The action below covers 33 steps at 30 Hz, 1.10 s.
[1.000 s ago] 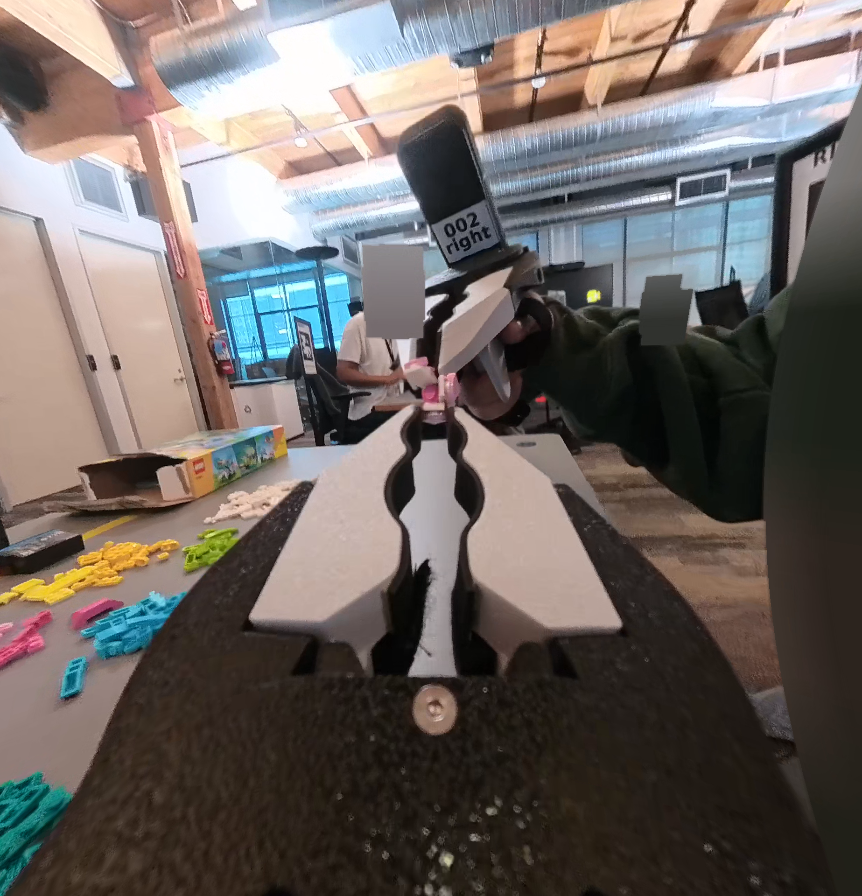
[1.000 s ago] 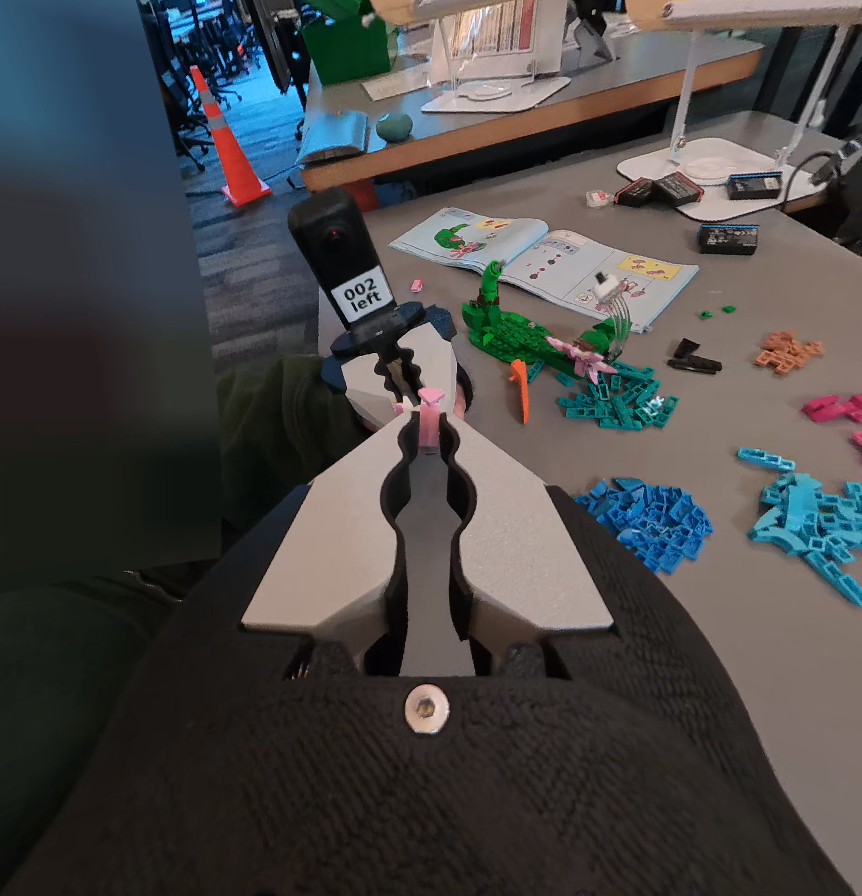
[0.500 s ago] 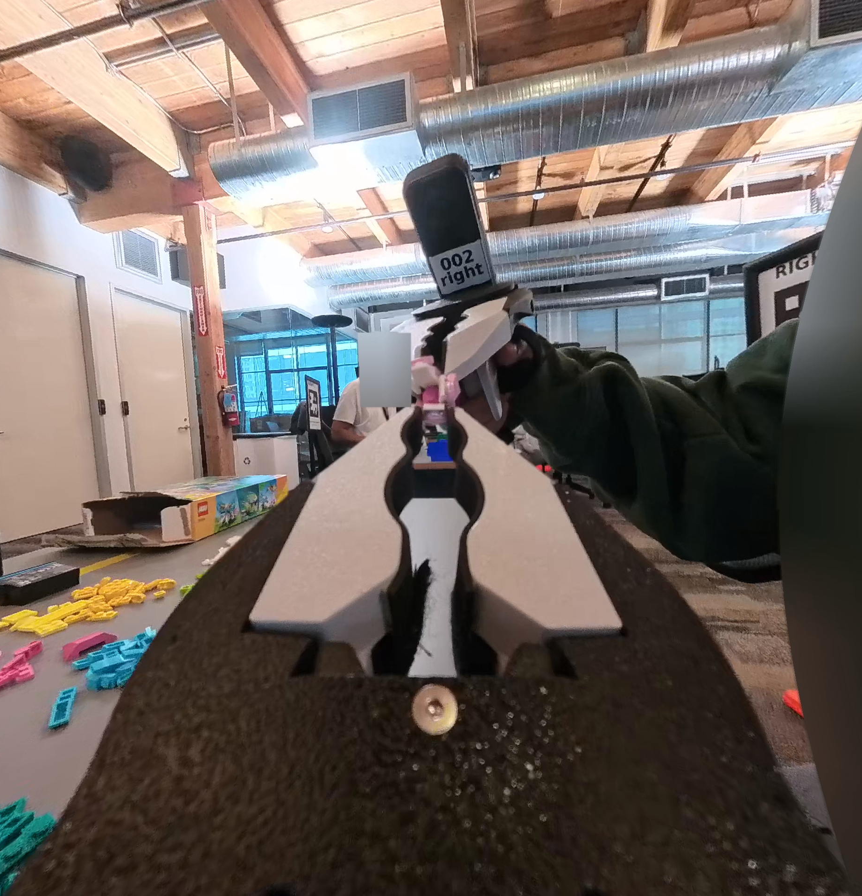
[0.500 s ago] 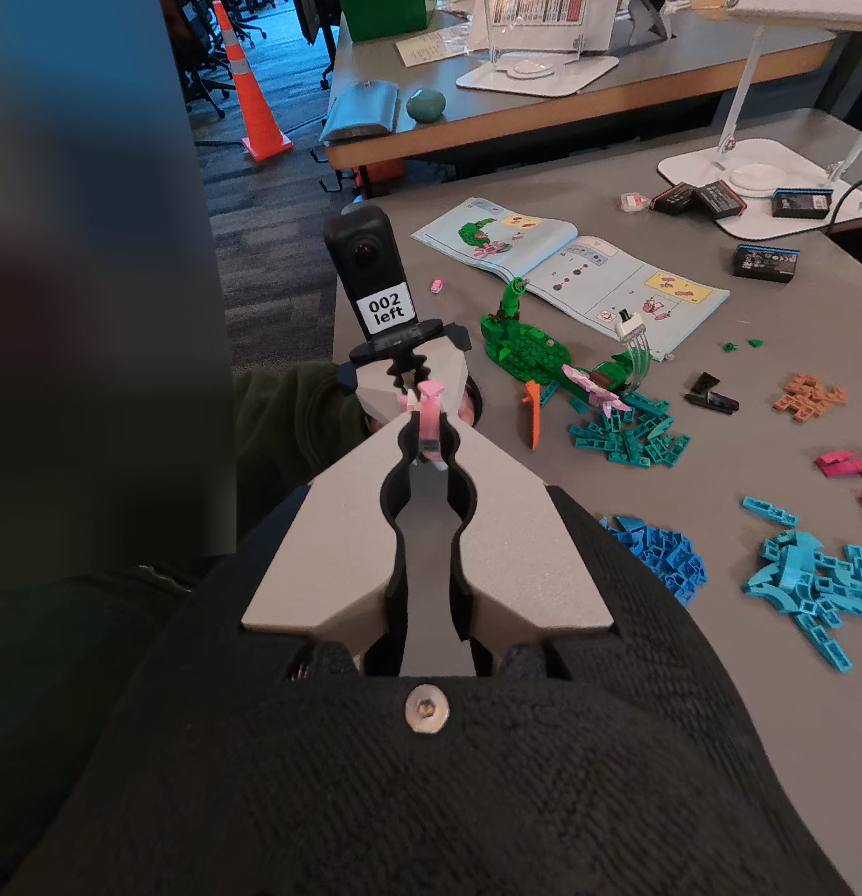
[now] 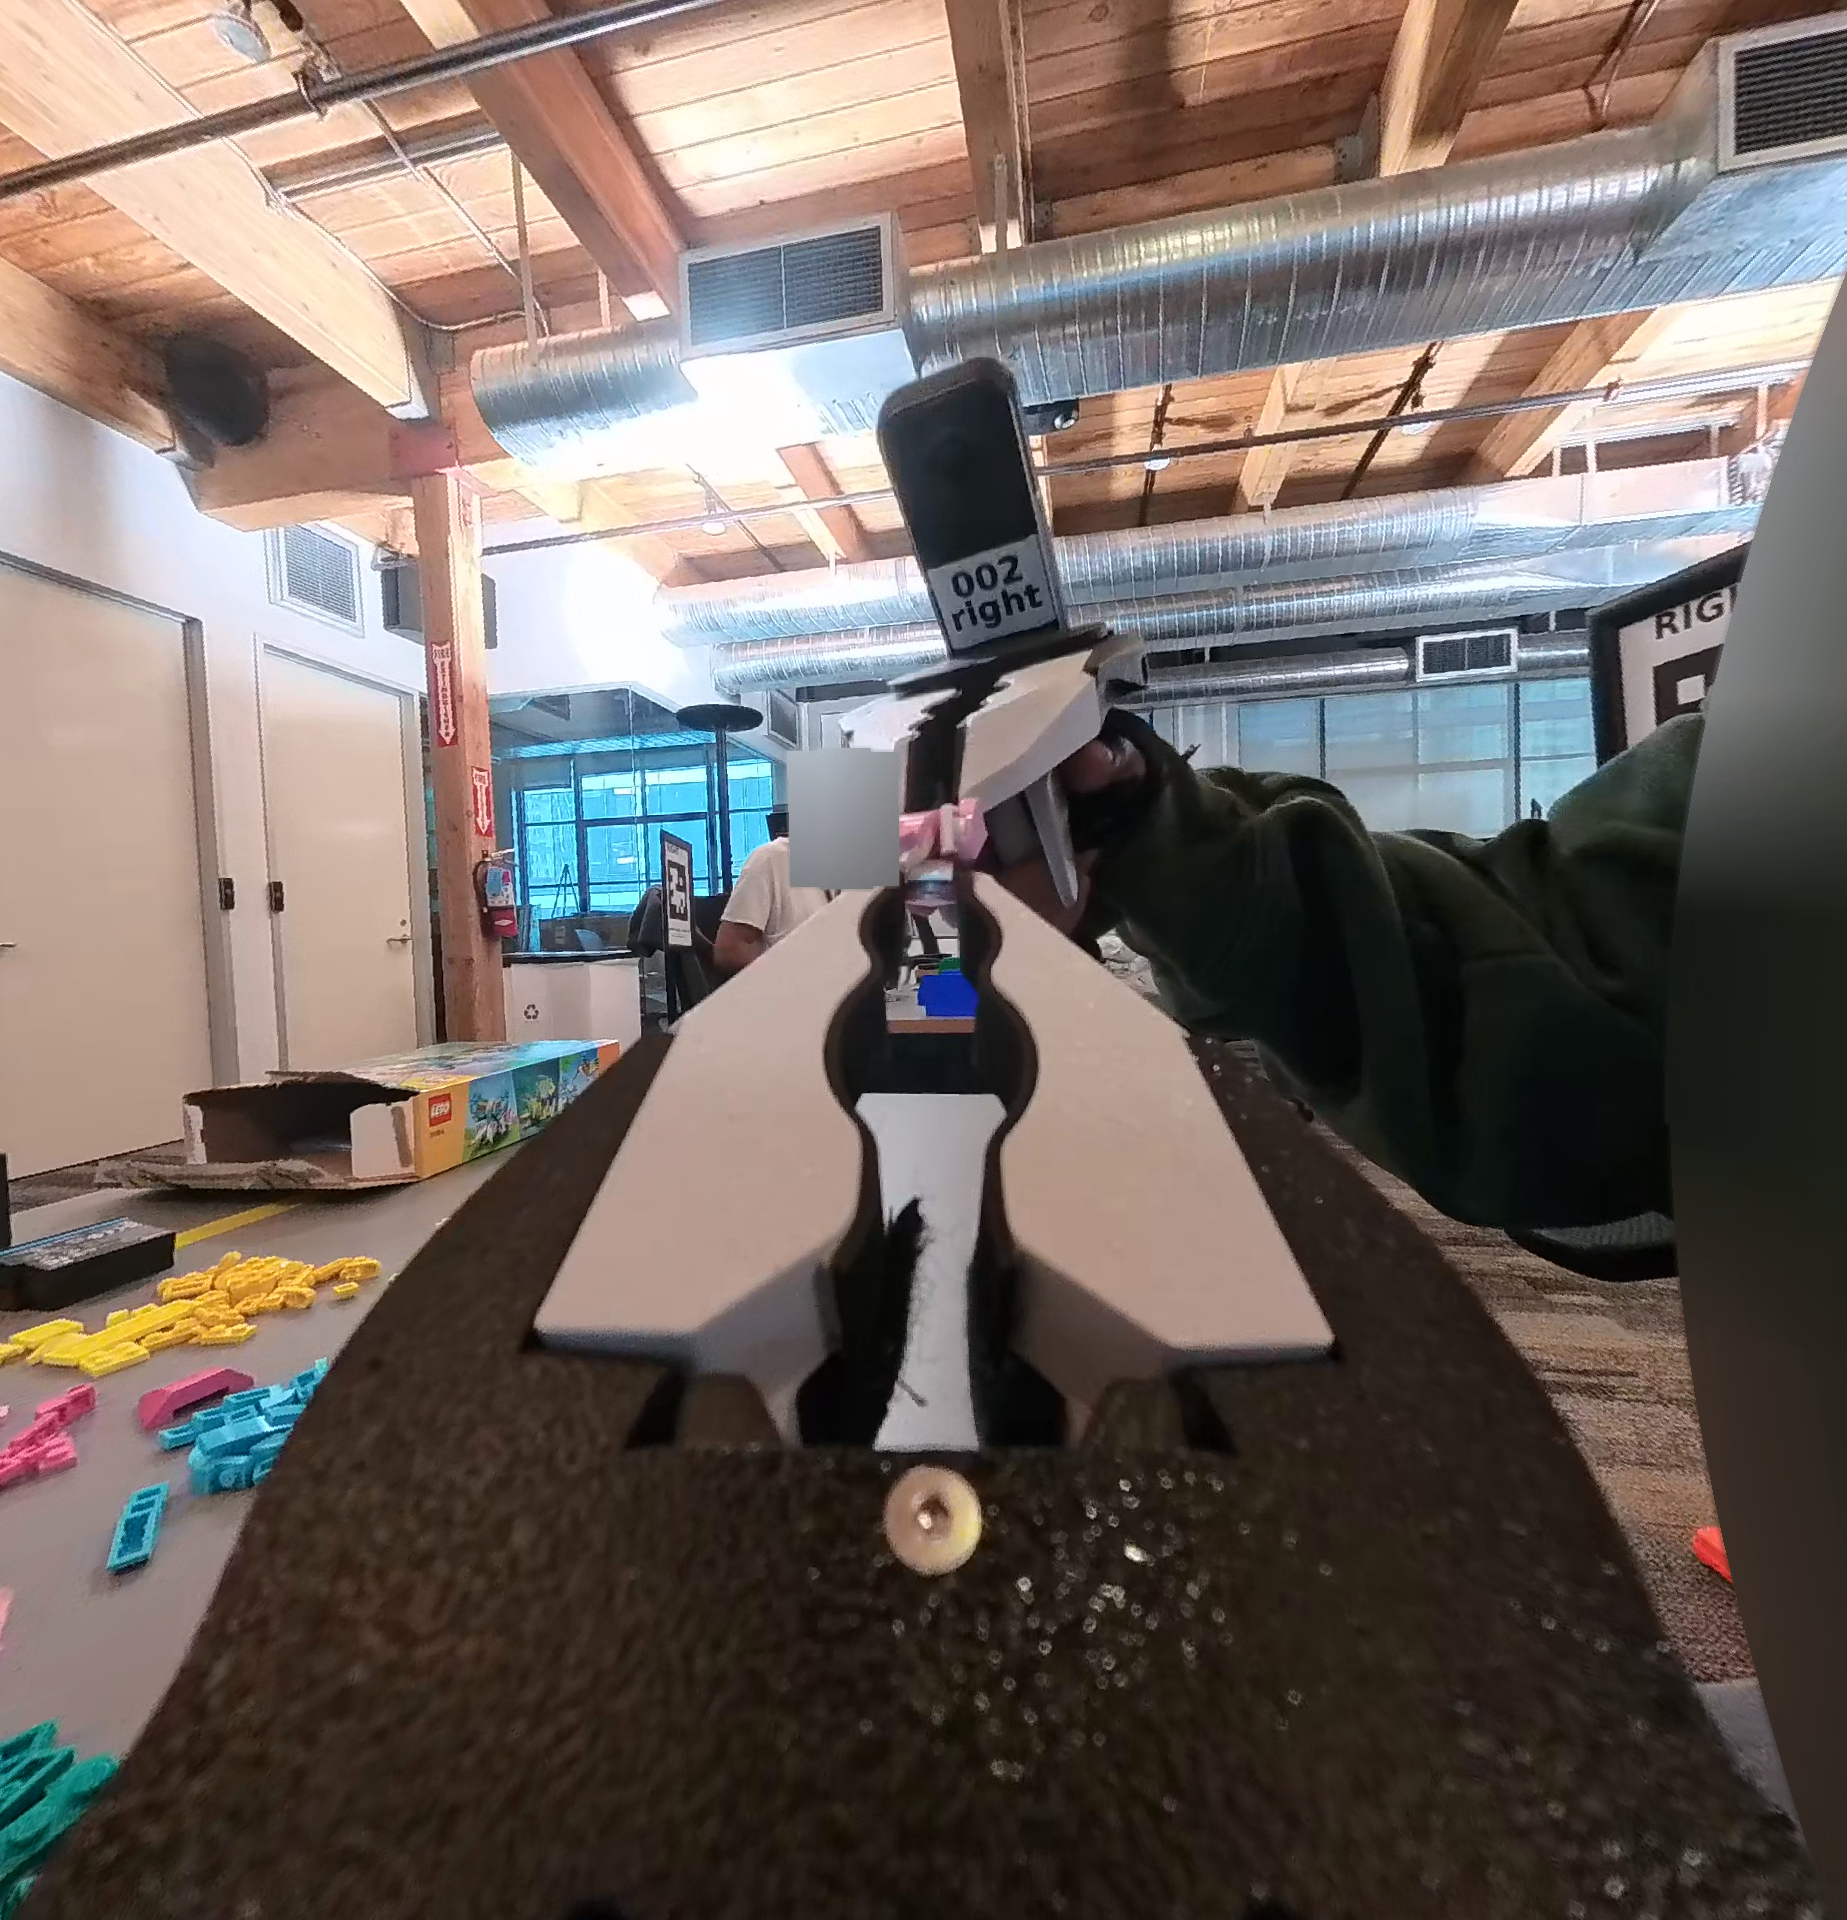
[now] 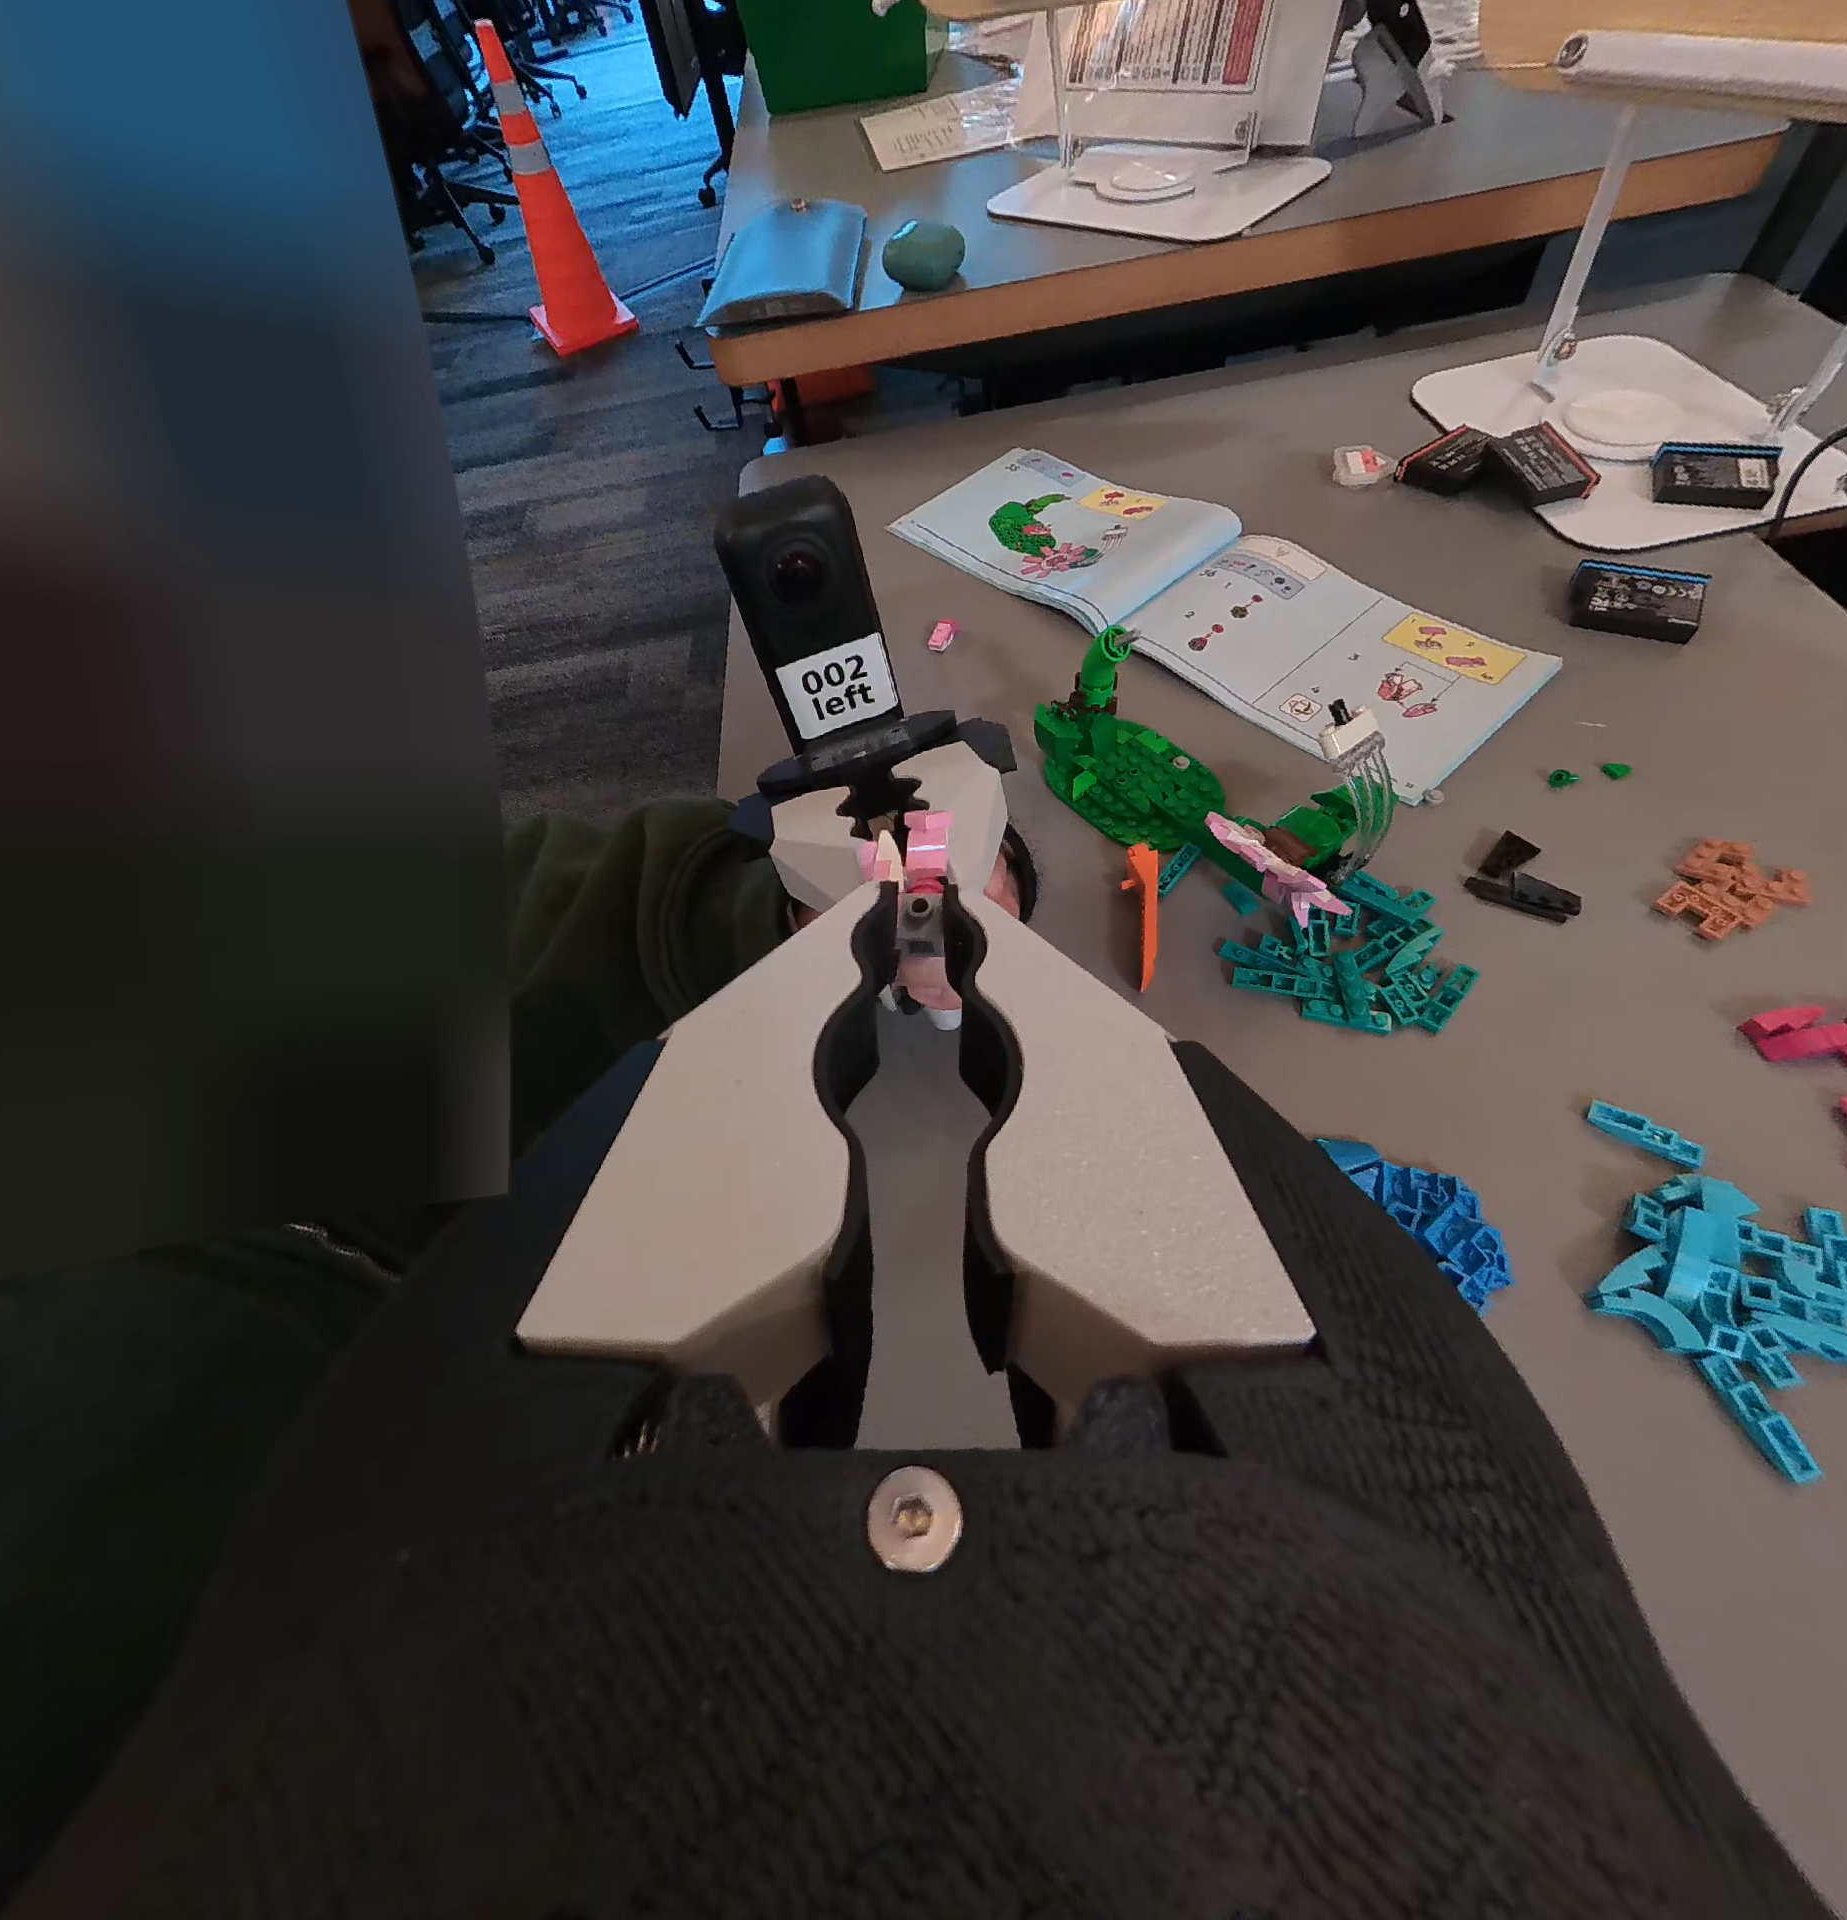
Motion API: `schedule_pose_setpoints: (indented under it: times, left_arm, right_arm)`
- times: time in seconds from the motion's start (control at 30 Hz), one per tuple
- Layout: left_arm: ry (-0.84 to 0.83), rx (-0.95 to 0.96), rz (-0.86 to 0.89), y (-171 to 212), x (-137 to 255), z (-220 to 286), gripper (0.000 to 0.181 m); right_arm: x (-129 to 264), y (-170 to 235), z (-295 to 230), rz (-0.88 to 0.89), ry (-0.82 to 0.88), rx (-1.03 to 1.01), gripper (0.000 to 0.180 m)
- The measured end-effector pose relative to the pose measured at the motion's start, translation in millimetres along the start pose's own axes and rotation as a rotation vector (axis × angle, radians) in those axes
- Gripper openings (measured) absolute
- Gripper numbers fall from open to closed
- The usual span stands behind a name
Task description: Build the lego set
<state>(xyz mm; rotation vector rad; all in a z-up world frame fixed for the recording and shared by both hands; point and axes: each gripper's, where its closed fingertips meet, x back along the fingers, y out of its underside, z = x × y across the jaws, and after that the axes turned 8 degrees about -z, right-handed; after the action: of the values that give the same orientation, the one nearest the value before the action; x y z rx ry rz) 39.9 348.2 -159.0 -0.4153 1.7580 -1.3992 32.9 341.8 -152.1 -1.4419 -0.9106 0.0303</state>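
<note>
My left gripper (image 5: 930, 891) and my right gripper (image 6: 914, 902) meet tip to tip in the air, above the table's near edge. Both are shut on a small pink lego assembly (image 6: 921, 844), which also shows in the left wrist view (image 5: 938, 831). The right tips clamp its grey and pink part (image 6: 919, 930). The left tips clamp the pink petal end. The right gripper shows opposite in the left wrist view (image 5: 986, 774), and the left gripper shows opposite in the right wrist view (image 6: 888, 821). A half-built green lego model (image 6: 1137, 779) lies on the grey table (image 6: 1106, 1091).
An open instruction booklet (image 6: 1210, 613) lies behind the model. An orange piece (image 6: 1142, 909), teal (image 6: 1345, 966), blue (image 6: 1418, 1216) and light blue (image 6: 1729, 1278) piles lie to the right. A lego box (image 5: 399, 1112), yellow (image 5: 171, 1309) and pink pieces lie on the other side. Both grippers' tips are close together, under 4 cm apart. From either gripper's tips it is about 25 cm to the half-built green lego model (image 6: 1137, 779).
Both grippers have risen and tilted while staying tip to tip. The pink assembly between them has turned and now shows a grey part at the right tips.
</note>
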Motion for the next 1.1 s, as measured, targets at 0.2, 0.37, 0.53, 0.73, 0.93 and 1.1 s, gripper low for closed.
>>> schedule_pose_setpoints:
  times: [0.2, 0.37, 0.53, 0.73, 0.93, 1.1]
  left_arm:
    - [-0.014, -0.022, -0.044, 7, -3, -1, 0.007]
    - [-0.002, -0.112, -0.189, 30, -14, 8, 0.007]
    - [0.011, -0.123, -0.220, 36, -16, 10, 0.007]
    - [0.014, -0.132, -0.234, 38, -17, 12, 0.008]
    - [0.013, -0.132, -0.251, 41, -17, 11, 0.008]
    - [0.003, -0.123, -0.230, 37, -16, 9, 0.007]
  right_arm:
    - [3, 0, 2, 0.006, 0.014, 0.007, 0.008]
    - [3, 8, 0, -0.119, -0.011, -0.003, 0.011]
    - [1, 22, 1, -0.297, -0.024, -0.013, 0.014]
    - [-2, 29, 1, -0.411, -0.023, 0.006, 0.015]
    - [-9, 39, 7, -0.498, 0.006, 0.013, 0.013]
    - [-8, 30, 11, -0.413, 0.005, -0.044, 0.006]
